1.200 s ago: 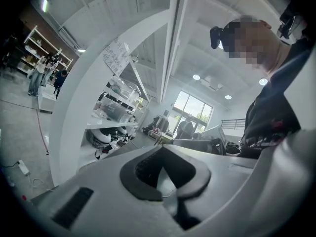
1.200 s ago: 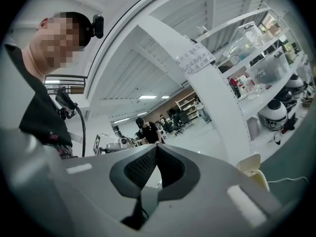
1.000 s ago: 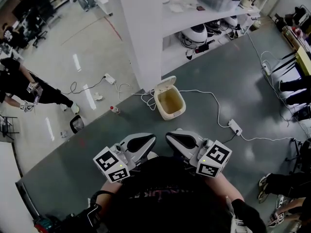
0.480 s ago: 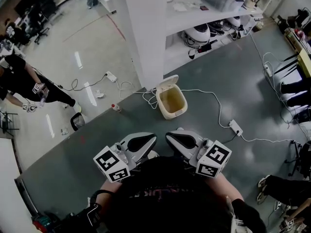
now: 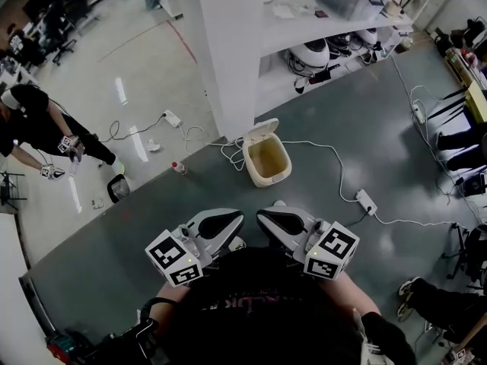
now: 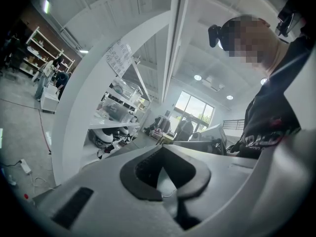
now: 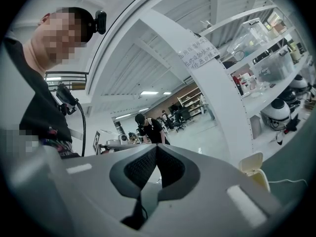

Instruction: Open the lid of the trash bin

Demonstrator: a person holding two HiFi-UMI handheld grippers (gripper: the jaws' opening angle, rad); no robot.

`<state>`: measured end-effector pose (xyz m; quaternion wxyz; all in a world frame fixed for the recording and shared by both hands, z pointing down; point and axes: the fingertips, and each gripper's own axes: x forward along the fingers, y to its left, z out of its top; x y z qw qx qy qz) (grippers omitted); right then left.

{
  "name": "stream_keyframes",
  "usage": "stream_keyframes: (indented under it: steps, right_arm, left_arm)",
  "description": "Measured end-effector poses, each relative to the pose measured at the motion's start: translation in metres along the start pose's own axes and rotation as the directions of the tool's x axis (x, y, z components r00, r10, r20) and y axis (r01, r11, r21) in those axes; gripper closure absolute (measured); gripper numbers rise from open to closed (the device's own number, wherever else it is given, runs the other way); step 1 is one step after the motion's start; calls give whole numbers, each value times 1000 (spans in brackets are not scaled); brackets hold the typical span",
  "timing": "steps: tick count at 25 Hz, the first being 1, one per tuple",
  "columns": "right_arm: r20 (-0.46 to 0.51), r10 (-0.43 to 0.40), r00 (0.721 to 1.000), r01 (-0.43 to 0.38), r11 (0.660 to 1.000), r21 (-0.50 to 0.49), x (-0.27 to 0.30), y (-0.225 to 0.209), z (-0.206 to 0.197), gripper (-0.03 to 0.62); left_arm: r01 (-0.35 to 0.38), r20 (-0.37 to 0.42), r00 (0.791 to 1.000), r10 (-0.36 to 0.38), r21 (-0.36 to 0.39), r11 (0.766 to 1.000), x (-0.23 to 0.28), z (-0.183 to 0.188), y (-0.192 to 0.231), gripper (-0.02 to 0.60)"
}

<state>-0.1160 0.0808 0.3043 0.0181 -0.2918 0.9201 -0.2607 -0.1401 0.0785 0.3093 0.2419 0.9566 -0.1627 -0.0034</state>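
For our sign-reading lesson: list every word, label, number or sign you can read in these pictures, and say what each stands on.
Paper notice on the white column: handwritten characters, too blurred to read.
Black shirt: white lettering, partly cut off, unreadable.
Marker cubes: black-and-white patterns only, no words.
Nothing else is legible.

We read no words with certainty; the paper sheet [image 6: 118, 57] on the white pillar [image 6: 69, 127] carried handwriting too small to decipher; the white print [image 6: 257, 140] on a black shirt, right of the pillar, was illegible.
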Motion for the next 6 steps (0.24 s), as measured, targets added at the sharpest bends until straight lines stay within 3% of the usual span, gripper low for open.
stream_keyframes:
  steps: [6]
  right_arm:
    - [2, -1, 1000, 1, 1000, 7, -1, -13, 6, 588]
  left_arm:
    - [-4, 0, 1000, 4, -5, 1000, 11, 3, 7, 579]
